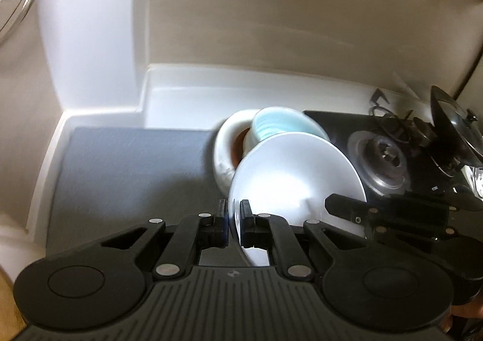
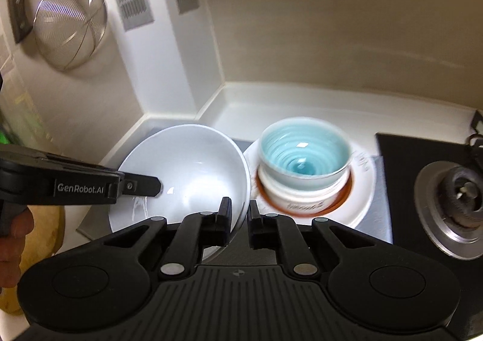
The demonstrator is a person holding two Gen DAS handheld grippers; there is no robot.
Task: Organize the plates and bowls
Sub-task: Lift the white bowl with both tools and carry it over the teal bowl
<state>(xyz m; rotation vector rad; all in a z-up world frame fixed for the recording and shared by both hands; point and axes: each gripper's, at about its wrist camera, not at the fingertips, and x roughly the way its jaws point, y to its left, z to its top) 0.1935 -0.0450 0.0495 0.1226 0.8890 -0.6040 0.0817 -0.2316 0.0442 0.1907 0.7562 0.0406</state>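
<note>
Both grippers are clamped on the rim of the white bowl (image 2: 187,172): the left gripper (image 1: 233,220) on one side, the right gripper (image 2: 240,220) on the opposite side, so the bowl is carried between them above the grey mat (image 1: 132,166). Level, matched motion is advised. Just beyond stands the blue bowl (image 2: 303,154), nested in a stack on a white plate (image 2: 366,199). Farther right, the burner (image 2: 452,205) limits room; walls close the back.

Black grippers (image 2: 240,214); "GenRobot.AI" lettering
</note>
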